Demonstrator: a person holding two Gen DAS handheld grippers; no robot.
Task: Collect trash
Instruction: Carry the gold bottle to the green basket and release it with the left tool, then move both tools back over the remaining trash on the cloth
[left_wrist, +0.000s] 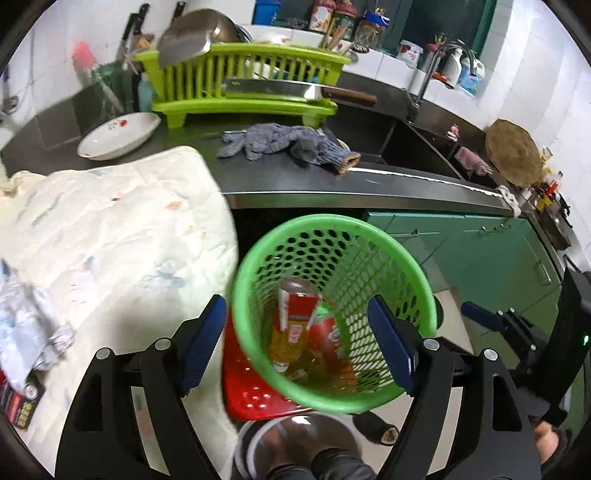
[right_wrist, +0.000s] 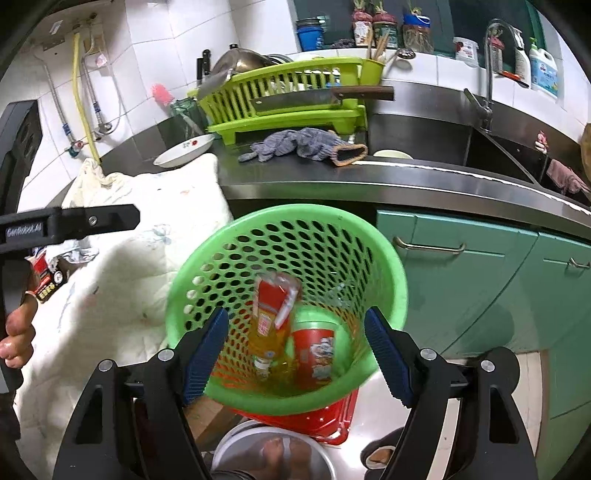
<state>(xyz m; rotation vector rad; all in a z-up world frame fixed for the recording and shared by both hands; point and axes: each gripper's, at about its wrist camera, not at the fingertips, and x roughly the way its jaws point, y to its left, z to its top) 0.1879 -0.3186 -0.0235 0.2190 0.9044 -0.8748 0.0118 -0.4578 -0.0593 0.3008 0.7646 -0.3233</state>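
A green perforated waste basket (left_wrist: 417, 288) (right_wrist: 391, 273) stands on a red stool below the counter. Inside lie a plastic bottle with a red label and yellow liquid (left_wrist: 295, 325) (right_wrist: 271, 317) and a red snack cup (right_wrist: 317, 350) (left_wrist: 328, 336). My left gripper (left_wrist: 299, 347) is open and empty above the basket. My right gripper (right_wrist: 295, 354) is open and empty over the basket mouth. Crumpled plastic wrappers (left_wrist: 26, 325) (right_wrist: 79, 253) and a dark snack packet (left_wrist: 18, 402) (right_wrist: 48, 278) lie on the white quilted cloth at the left.
The white quilted cloth (left_wrist: 122, 229) (right_wrist: 147, 206) covers a surface at left. The steel counter holds a grey glove (left_wrist: 288, 142), a white bowl (left_wrist: 118, 134), a green dish rack (left_wrist: 243, 81) with a cleaver, and a sink (left_wrist: 406, 140). Green cabinets (right_wrist: 480, 280) stand at right.
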